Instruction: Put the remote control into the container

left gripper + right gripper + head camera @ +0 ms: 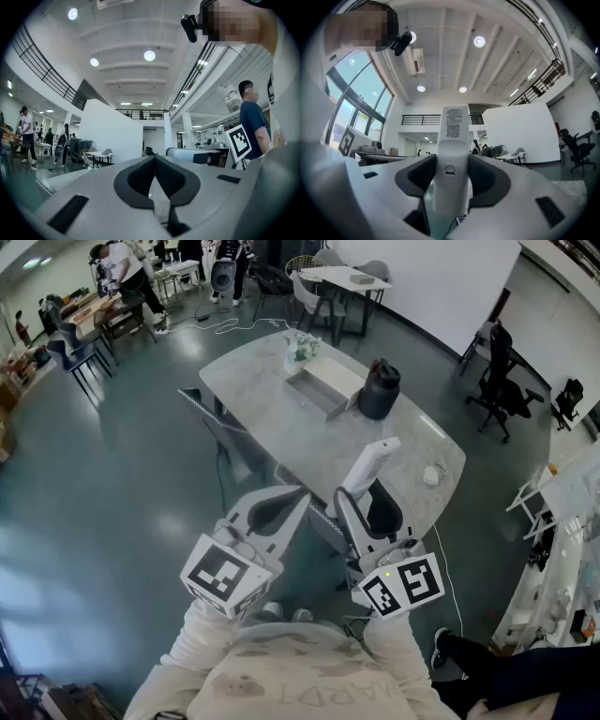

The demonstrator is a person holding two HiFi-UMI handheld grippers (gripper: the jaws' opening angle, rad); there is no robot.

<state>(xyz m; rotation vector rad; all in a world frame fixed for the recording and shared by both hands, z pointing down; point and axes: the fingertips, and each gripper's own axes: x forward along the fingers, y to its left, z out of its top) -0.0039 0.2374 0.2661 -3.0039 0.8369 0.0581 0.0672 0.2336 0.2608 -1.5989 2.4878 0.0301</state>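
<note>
- Nearest the camera, a cream sweatshirt [281, 676] covers the person's chest and both arms.
- Each hand carries a pair of tongs with a black-and-white marker cube at its back.
- The left tongs [302, 491] point forward and roughly level. Their jaws are pressed together at the tips, with nothing between them.
- The right tongs [361, 498] sit just beside the left pair and tilt slightly upward. Their jaws are clamped on a long white plastic remote control [372, 465].
- The remote is gripped near its lower end. Its upper part juts out past the jaw tips, and its printed label side faces the right gripper camera.
- The remote is held in the air over the near edge of a pale grey oval stone-look counter [272, 371].
- A small white object [431, 474] lies near the counter's near right end.
- Further along the counter, well apart from the remote, is a shallow rectangular grey container [319, 390].
- A rounded black vessel [378, 390] stands just right of the container.
- A small bunch of pale flowers [302, 346] stands just behind the container.
- A black office chair [502, 381] stands on the dark floor to the right.
- In the far room are more tables, chairs and several people.
</note>
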